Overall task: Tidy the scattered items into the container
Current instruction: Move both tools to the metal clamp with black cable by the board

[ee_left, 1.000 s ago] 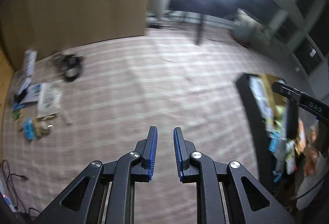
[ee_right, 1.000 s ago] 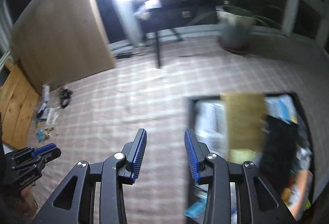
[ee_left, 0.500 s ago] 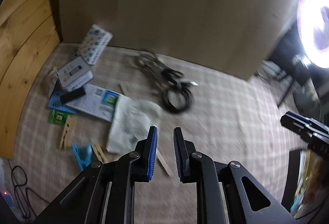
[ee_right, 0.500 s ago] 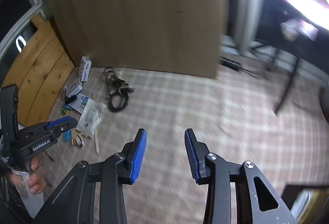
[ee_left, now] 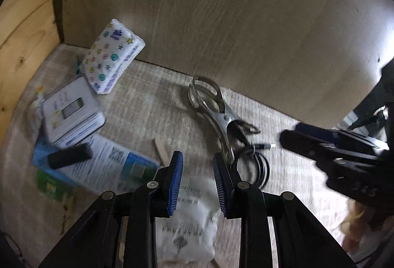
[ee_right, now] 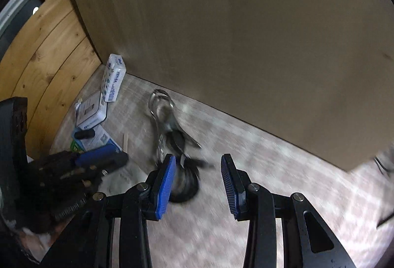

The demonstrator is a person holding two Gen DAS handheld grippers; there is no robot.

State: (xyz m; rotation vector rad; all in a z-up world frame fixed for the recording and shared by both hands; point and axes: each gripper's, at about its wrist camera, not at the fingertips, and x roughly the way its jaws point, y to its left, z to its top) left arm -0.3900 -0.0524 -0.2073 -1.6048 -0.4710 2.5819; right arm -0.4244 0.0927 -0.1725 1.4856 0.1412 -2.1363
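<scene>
— Clutter is lying on the checked beige carpet [ee_left: 152, 105] near its corner, where the pale wood panel [ee_left: 246, 22] is meeting the pine boards [ee_left: 22, 29]. No container is showing in either view.

— Counting it?

— One white tissue pack with coloured dots [ee_left: 112, 55], one white tin box [ee_left: 71, 113], one small black bar [ee_left: 70, 158] on a blue-and-white leaflet [ee_left: 110, 164], one metal spring clamp [ee_left: 216, 110], one coiled black cable [ee_left: 256, 167], one crumpled white printed bag [ee_left: 187, 218].

— And the tools?

— Left gripper [ee_left: 198, 184] is hovering over the bag, jaws opening, pinching nothing. Right gripper [ee_right: 198, 186] is standing spread above the cable, empty.
</scene>
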